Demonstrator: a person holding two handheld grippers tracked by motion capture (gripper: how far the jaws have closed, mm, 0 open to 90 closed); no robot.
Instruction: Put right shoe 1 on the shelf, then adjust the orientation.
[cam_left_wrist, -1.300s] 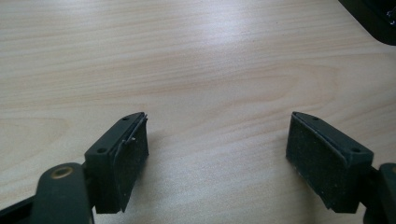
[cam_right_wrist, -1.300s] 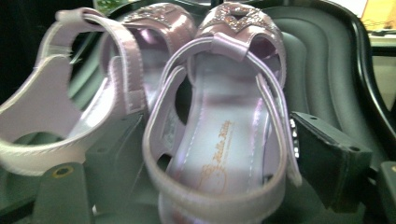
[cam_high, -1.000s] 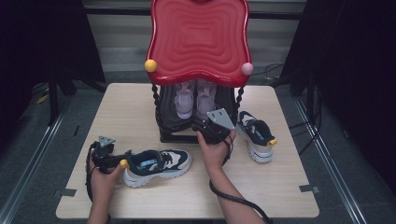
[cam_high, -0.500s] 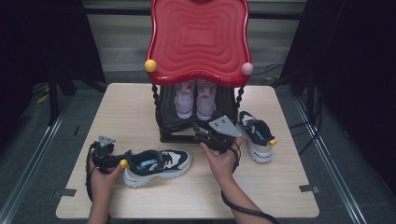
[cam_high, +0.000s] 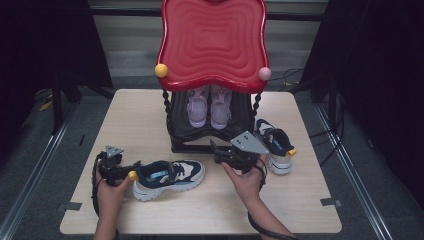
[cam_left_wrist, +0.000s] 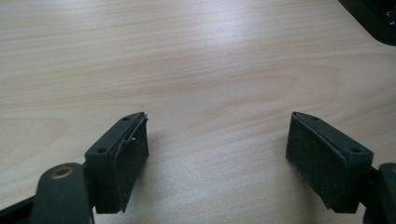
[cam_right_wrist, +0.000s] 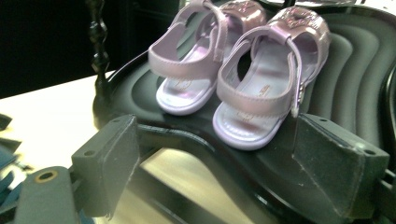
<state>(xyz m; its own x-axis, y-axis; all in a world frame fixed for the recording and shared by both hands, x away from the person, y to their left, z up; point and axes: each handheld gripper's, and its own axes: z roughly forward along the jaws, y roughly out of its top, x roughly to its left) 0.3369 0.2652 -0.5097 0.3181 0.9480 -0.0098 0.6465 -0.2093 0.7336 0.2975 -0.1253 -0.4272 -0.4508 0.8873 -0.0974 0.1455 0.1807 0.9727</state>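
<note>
Item: sandals (cam_right_wrist: 243, 70) shelved on the rack (cam_right_wrist: 355, 88); our right gripper (cam_high: 227, 156), jaws just spreading, empty, retreats; left gripper (cam_high: 117, 169), jaws spread, must take the sneaker (cam_high: 170, 176) beside it.

Light wooden desk (cam_high: 150, 115) bearing a black two-tier shoe rack (cam_high: 210, 135) with a wavy red top; a pair of lilac sandals (cam_high: 210, 107) rests on its lower shelf. Left claw (cam_high: 131, 172) lies just beside the heel of a navy-and-white sneaker (cam_high: 170, 177), possibly touching. Right claw (cam_high: 215, 150), jaws just opening and nothing between them, points at the rack base. A second navy-and-white sneaker (cam_high: 276, 145) stands to the right of the rack.
</note>
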